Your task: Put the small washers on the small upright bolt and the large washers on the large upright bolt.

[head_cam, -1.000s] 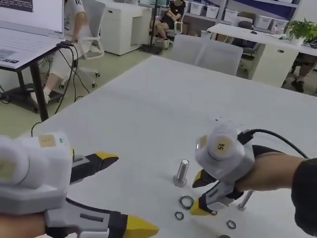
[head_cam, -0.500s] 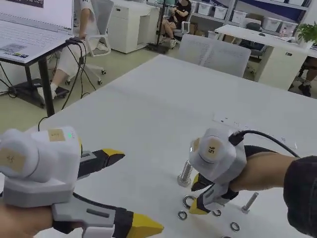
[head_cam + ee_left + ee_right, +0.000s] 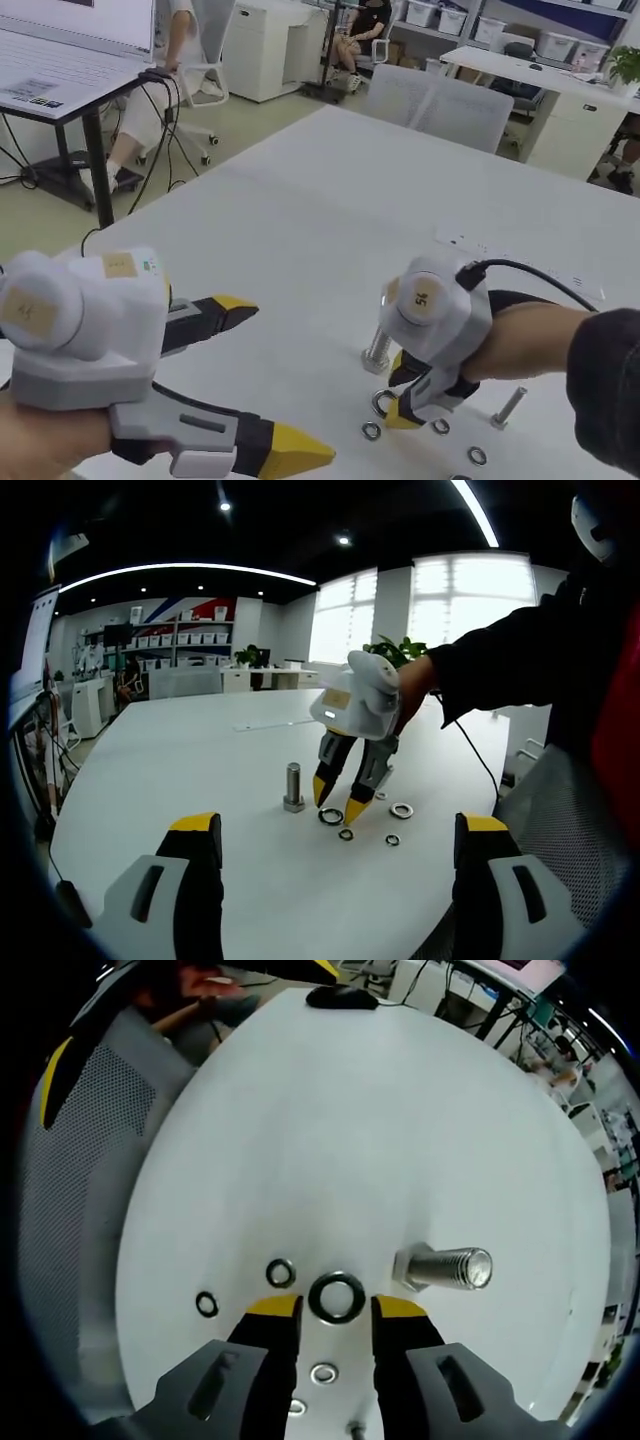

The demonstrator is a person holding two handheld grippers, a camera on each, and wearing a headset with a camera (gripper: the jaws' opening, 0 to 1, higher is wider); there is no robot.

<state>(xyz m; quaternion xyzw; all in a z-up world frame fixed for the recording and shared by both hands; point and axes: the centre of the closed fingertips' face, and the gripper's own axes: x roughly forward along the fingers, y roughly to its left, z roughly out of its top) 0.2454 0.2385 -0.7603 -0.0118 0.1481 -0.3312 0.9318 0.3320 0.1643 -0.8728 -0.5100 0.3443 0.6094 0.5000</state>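
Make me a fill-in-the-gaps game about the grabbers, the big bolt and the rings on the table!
1. The right gripper hangs over the large washer with its jaws ___.
2. The large bolt stands ___ on the white table.
3. The left gripper holds ___.
4. The tips of both grippers are coloured ___.
Missing words: open, upright, nothing, yellow.

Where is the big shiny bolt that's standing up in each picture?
Head view: the large silver upright bolt, lower centre-right.
Left gripper view: just left of centre.
Right gripper view: right of centre, seen from above.
Shared landmark: the large silver washer ring lying beside it.
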